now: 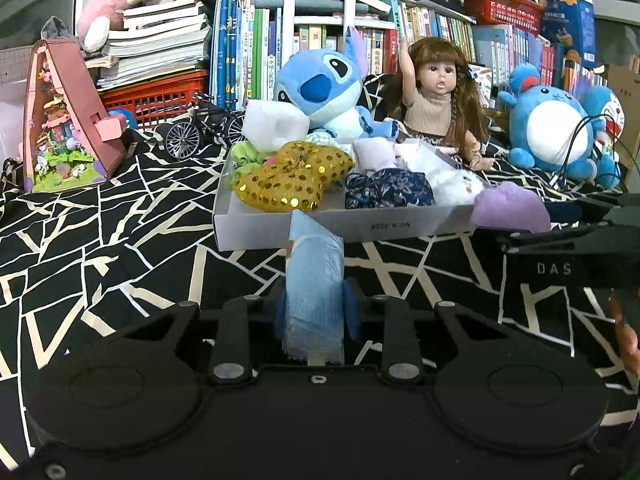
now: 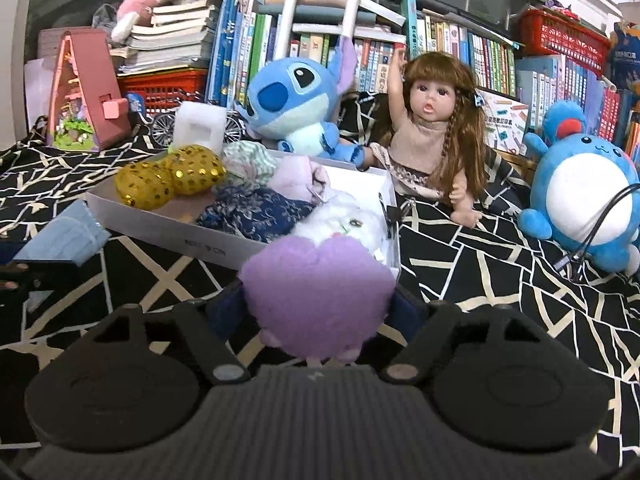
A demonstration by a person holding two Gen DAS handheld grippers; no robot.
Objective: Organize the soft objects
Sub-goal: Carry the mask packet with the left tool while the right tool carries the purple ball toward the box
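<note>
The left tongs [image 1: 314, 300] are clamped tight on a folded pale blue cloth [image 1: 316, 276], held just before the white box [image 1: 280, 232]. The right tongs [image 2: 318, 308] grip a fluffy purple heart [image 2: 316, 284] at the box's near corner, over the patterned black sheet [image 2: 500, 280].

Both grippers, the left gripper [image 1: 316, 304] and the right gripper [image 2: 318, 304], are matte black with silver screws, blue pads [image 1: 352, 314] and round hubs; white "DAS" lettering marks one.
</note>
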